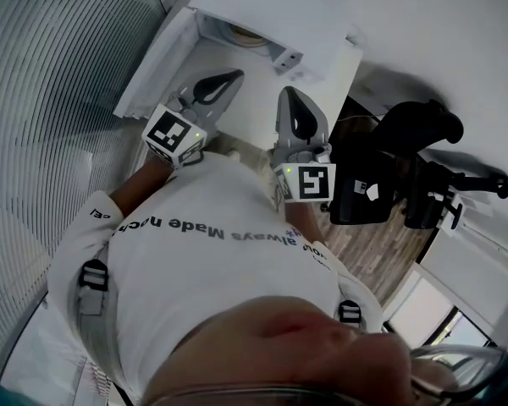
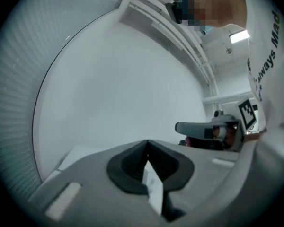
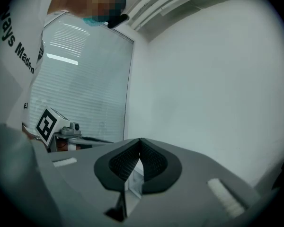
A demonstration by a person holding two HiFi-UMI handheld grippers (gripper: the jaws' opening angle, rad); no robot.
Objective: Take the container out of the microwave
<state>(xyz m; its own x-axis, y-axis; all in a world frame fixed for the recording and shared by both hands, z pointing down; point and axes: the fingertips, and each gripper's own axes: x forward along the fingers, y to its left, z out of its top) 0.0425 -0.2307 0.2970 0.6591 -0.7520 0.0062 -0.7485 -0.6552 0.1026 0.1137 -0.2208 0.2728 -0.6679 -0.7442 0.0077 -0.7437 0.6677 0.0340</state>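
The white microwave [image 1: 275, 11] stands on a white counter [image 1: 241, 100] at the top of the head view. In its open front a pale round container [image 1: 244, 34] shows, partly hidden by the frame. My left gripper [image 1: 234, 76] and right gripper [image 1: 291, 93] are held side by side in front of it, short of the opening, both pointing level at it. In the left gripper view the jaws [image 2: 147, 144] meet at their tips with nothing between them. The right gripper [image 3: 140, 141] is likewise shut and empty. Each gripper view shows the other gripper off to its side.
A ribbed blind or glass wall [image 1: 51, 100] runs along the left. A black office chair [image 1: 406, 167] stands on the wooden floor [image 1: 377, 248] to the right of the counter. A plain white wall [image 2: 123, 89] fills both gripper views.
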